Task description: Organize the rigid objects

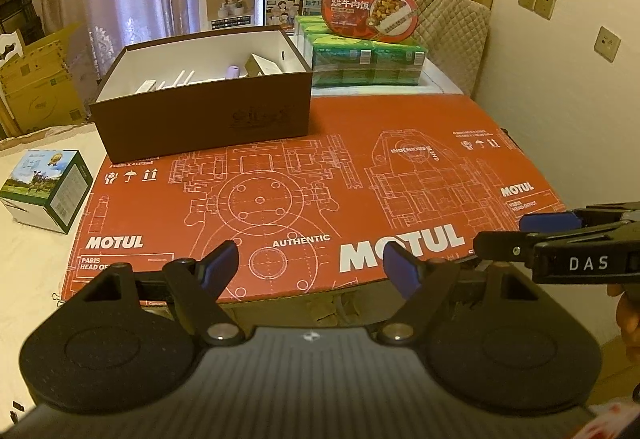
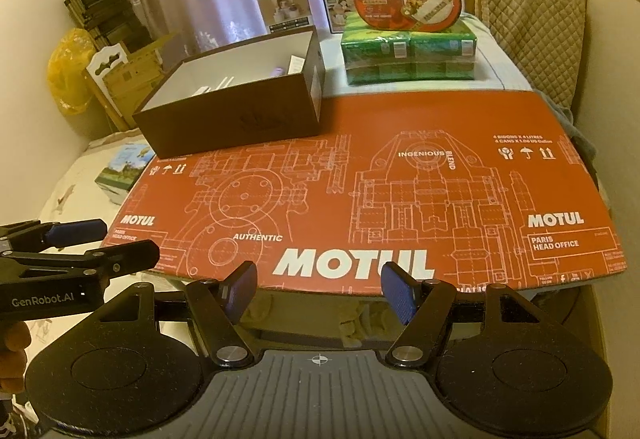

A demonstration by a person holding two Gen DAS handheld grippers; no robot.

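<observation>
Item: my left gripper (image 1: 310, 265) and right gripper (image 2: 318, 287), both spread and empty, above the near edge of the red printed cardboard sheet (image 1: 320, 179); small rigid objects already inside the brown open-topped cardboard box (image 1: 208, 115) at its far left; sorting looks done, next move likely withdrawal.

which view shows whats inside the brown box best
The left wrist view: it looks down into the brown box, showing white sticks, a lilac tube and a small carton. The right wrist view sees the box lower, its near wall hiding most contents.
</observation>
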